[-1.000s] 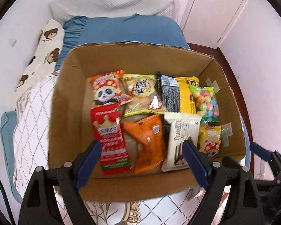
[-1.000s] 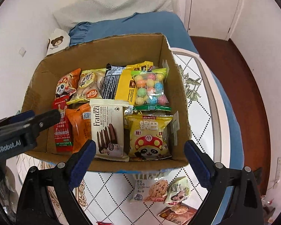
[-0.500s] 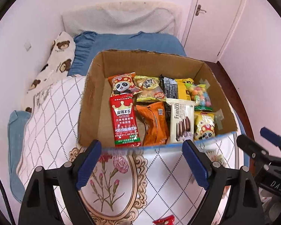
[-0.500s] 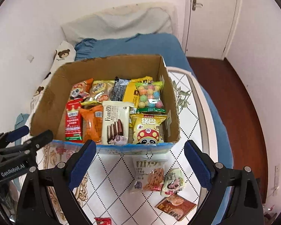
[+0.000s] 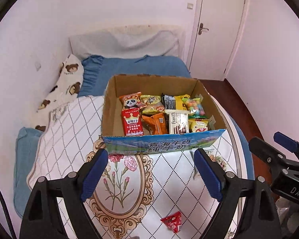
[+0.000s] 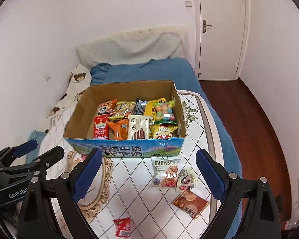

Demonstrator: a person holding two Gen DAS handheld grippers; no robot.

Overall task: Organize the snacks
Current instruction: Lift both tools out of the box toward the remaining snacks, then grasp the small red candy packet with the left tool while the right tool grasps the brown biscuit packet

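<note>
The right wrist view takes in what the left one mostly misses: three loose packets on the white quilt [image 6: 129, 179] in front of the cardboard box [image 6: 121, 149] — an oat bar packet [image 6: 165, 174], a small pale packet [image 6: 186, 180] touching its right edge, and a brown biscuit packet [image 6: 191, 203] just below them. In the left wrist view only slivers of these show behind the right-hand finger. Both views catch the small red packet [image 6: 122, 227] lying alone near the bottom edge, well apart from the box.

Both tools are held above the bed, tilted down towards it. The left gripper [image 5: 151, 175] has its blue pads spread wide with nothing between them but quilt. The right gripper [image 6: 147, 176] is likewise spread wide and empty; the oat bar packet lies on the bed in the gap between its fingers, untouched.

The box sits on the quilt just beyond both sets of fingertips, open-topped, with snacks packed flat in its right part and a bare strip of floor along its left wall. A blue pillow [image 5: 133, 65] lies behind it.
</note>
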